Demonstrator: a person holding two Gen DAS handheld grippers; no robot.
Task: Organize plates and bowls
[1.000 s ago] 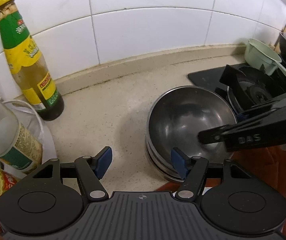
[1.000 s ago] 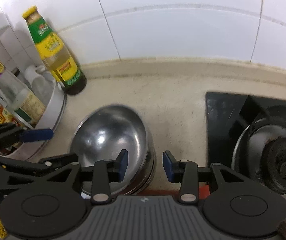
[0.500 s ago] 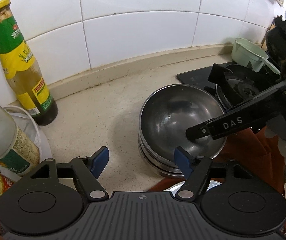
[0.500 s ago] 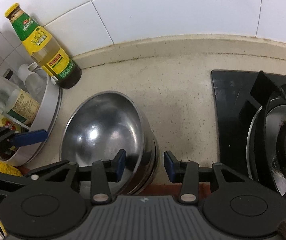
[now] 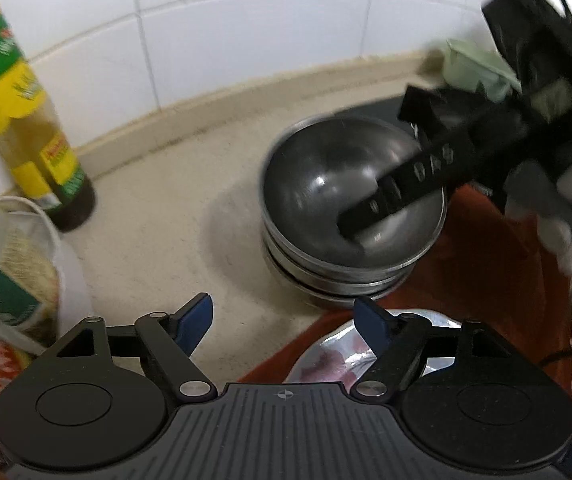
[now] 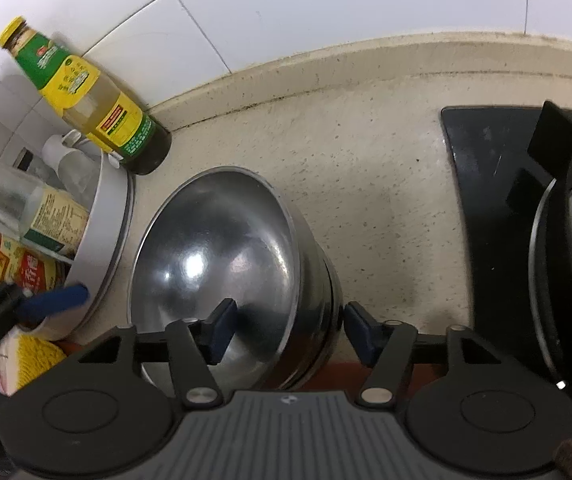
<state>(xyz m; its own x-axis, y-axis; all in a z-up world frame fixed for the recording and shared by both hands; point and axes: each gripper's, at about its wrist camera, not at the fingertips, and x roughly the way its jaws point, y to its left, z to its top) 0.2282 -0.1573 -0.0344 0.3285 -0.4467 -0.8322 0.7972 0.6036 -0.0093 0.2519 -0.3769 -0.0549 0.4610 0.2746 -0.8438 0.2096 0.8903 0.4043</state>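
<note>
left gripper [image 5: 284,322]: black ribbed housing, two round discs, silver pivot screws, blue fingertip pads [image 5: 196,318]
right gripper [image 6: 286,330]: same black body, dark blue pads [image 6: 222,330]; white "DAS" lettering along one finger in the left wrist view

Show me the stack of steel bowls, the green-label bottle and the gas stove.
stack of steel bowls [image 6: 222,248], right wrist view, inside of top bowl.
green-label bottle [image 6: 90,92], right wrist view, yellow label.
gas stove [image 6: 486,184], right wrist view, black glass top.

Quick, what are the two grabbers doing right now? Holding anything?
Left gripper: open, holding nothing.
Right gripper: open, jaws either side of the bowl stack's rim, not clamped.
</note>
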